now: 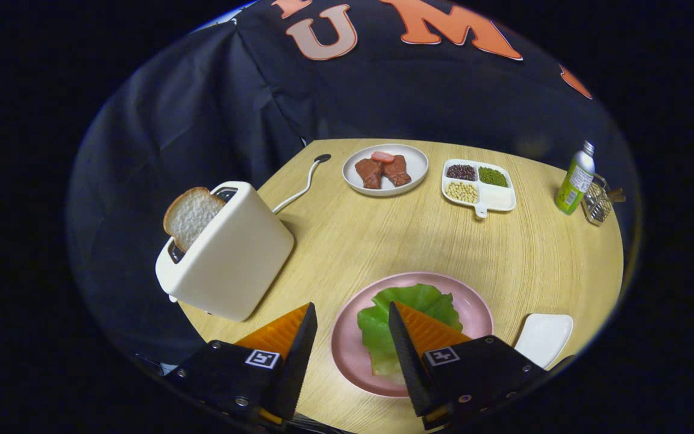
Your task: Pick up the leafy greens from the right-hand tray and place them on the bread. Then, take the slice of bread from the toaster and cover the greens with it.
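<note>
The leafy greens lie spread on a pink plate just ahead of my fingers, covering whatever is beneath them. My gripper hovers above the plate's near left part, open, with nothing between its fingers. The right finger overlaps part of the greens in view. A slice of bread sticks up from a slot of the white toaster, which stands to the left beyond the left finger. A small white tray sits bare to the right of the pink plate.
At the table's far side stand a white plate with brown meat pieces, a divided dish of beans, a green bottle and a small wire basket. The toaster's white cord runs toward the back edge.
</note>
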A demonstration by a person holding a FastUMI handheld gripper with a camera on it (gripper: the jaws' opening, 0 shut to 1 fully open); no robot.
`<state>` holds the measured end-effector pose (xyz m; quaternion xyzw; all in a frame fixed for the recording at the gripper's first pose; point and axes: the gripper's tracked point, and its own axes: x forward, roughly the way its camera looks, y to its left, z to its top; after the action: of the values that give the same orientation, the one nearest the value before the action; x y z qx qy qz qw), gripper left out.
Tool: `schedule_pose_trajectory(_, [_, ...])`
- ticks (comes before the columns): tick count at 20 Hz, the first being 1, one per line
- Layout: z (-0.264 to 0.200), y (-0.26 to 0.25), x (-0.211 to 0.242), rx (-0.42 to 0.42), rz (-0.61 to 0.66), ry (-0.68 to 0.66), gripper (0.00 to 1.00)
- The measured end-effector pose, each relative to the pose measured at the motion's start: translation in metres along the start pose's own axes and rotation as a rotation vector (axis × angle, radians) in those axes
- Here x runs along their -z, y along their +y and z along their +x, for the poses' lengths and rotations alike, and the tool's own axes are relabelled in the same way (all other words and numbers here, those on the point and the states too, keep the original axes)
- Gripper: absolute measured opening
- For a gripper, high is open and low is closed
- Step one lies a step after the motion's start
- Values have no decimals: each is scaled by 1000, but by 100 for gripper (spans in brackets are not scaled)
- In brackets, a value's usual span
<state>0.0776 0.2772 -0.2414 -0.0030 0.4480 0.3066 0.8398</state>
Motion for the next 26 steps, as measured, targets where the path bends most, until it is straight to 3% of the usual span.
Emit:
schedule_pose_trajectory(9, [-14,80,-50,-41,-9,22,93])
schedule_pose_trajectory(20, [-4,203,-82,-113,-94,64,93])
schedule_pose_trajectory(26, [18,227,-90,-92,-64,95,93])
